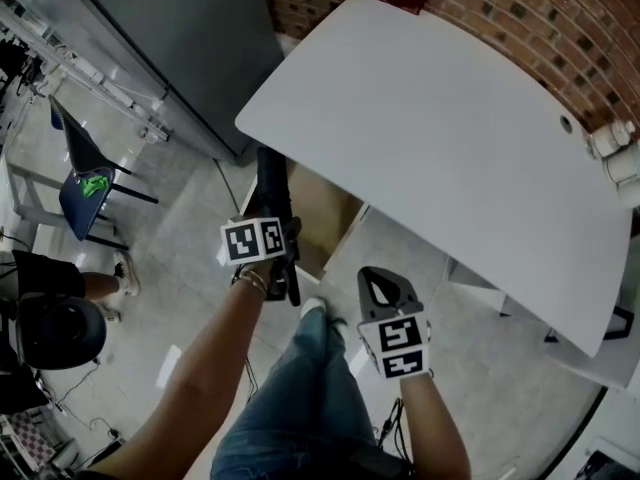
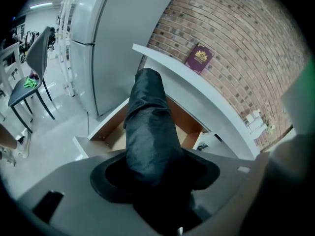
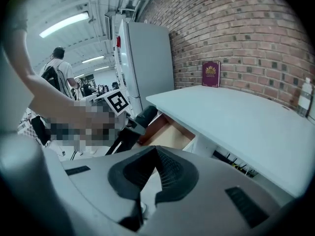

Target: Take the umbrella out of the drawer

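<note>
Left claw (image 1: 264, 245) is clamped around the folded black umbrella (image 2: 147, 127), gripping it partway along. The upper end pokes out past the jaws toward the edge of the white table (image 1: 430, 138), and the other end hangs down behind the wrist. The umbrella sits up over the front of the open drawer (image 2: 110, 129), whose wooden floor shows beneath it. Over on the right, the right claw (image 1: 384, 286) has its jaws pinched together on nothing, well apart from the umbrella and beside the person's knee.
</note>
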Demonstrator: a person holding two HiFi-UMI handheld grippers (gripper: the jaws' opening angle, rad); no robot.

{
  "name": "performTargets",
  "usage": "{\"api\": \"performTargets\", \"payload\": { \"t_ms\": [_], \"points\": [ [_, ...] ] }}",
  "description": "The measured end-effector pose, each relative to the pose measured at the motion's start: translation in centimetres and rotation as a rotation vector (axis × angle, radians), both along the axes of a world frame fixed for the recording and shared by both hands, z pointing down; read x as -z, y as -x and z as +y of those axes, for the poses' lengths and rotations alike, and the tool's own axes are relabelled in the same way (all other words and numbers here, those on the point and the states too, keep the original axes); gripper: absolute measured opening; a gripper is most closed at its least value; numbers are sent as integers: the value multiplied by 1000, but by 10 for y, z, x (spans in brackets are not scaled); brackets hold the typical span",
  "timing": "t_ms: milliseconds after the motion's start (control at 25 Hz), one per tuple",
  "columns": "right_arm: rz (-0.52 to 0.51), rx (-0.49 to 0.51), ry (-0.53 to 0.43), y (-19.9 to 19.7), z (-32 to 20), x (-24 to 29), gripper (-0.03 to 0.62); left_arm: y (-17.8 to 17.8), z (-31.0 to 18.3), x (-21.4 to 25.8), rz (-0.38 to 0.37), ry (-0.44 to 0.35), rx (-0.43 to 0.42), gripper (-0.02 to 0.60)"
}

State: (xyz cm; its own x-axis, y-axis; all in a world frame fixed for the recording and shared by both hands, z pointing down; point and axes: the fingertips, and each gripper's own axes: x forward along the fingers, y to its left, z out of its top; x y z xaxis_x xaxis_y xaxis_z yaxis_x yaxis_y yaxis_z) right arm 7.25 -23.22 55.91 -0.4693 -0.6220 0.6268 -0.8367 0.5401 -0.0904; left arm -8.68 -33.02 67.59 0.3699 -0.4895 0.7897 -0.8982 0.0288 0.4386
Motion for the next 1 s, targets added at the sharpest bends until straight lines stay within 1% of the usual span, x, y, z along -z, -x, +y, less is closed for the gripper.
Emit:
{"api": "performTargets", "payload": {
  "t_ms": [120,320,480,680,1000],
  "points": [
    [6,14,-19,2,-1,15,-8,4,11,14,17,-6,14,264],
    [23,29,-57,4,-5,45,-8,8,28,43,22,-34,-2,264],
    [21,21,-98,4,-7,74,-8,12,38,63,29,-49,-3,264],
    [14,6,-137,0,-5,106,-8,18,45,95,24,-102,-15,264],
    [13,2,-216,6,-4,156,-8,30,47,150,53,-199,2,264]
  ]
}}
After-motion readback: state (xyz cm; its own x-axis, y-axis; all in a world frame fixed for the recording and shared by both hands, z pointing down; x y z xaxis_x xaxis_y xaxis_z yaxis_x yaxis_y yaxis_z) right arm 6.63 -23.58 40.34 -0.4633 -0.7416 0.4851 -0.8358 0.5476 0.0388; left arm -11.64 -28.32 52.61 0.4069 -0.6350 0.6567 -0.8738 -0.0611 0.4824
